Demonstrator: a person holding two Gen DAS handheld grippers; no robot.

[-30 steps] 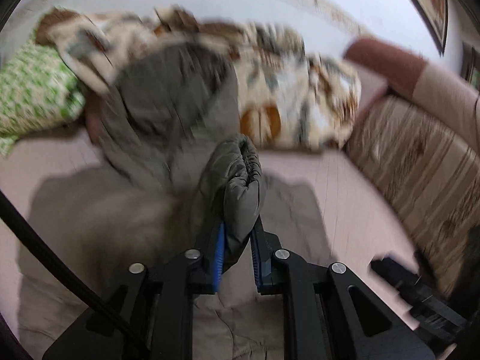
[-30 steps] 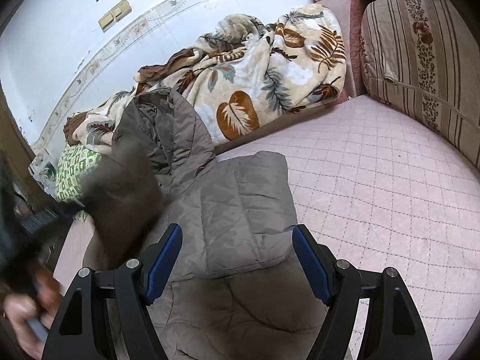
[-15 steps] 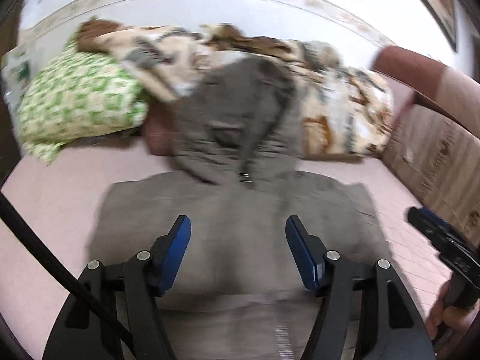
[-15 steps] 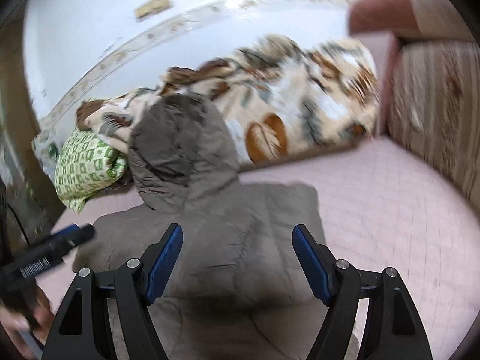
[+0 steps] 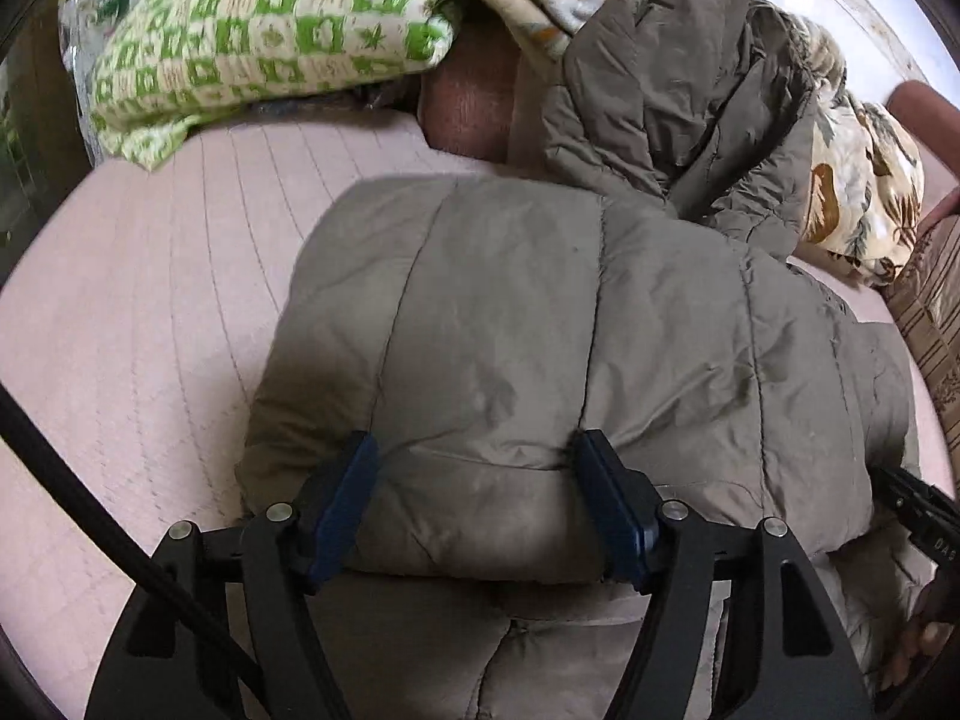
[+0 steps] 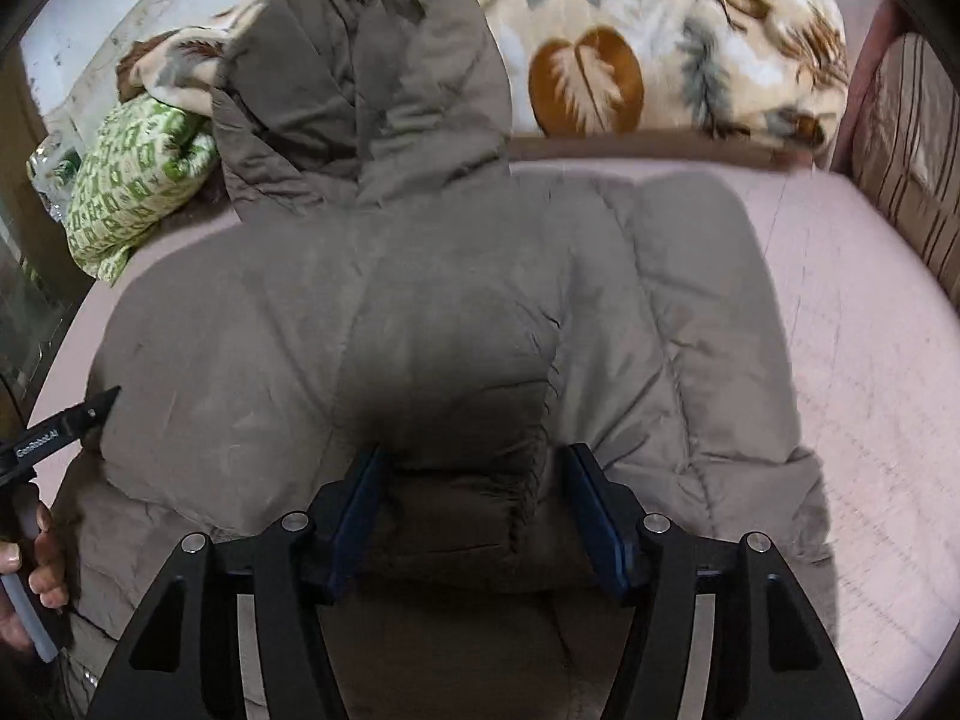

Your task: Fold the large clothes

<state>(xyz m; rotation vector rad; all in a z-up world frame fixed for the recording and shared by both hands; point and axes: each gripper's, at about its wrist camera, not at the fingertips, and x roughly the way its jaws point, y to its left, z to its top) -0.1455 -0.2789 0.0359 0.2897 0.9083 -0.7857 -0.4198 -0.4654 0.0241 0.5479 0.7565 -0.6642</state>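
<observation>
While left tool (image 5: 477,450) widening, right tool (image 6: 474,462) narrowing, apart astride jacket (image 5: 540,300), bolster (image 5: 468,114) left-view only

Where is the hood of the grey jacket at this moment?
In the right wrist view the hood is at the top, left of centre, propped against the leaf-print blanket, with the green patterned pillow on its left.

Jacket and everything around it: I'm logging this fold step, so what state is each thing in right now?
Jacket: flat on the bed, sleeves folded in, bottom not yet folded up.
Hood: up, propped against the blanket.
Leaf blanket: bunched along the wall.
Green pillow: lying partly under the blanket.
Left gripper: open, jaws just widened, straddling a padded fold.
Right gripper: open, jaws just narrowed, jacket fabric between them.
</observation>
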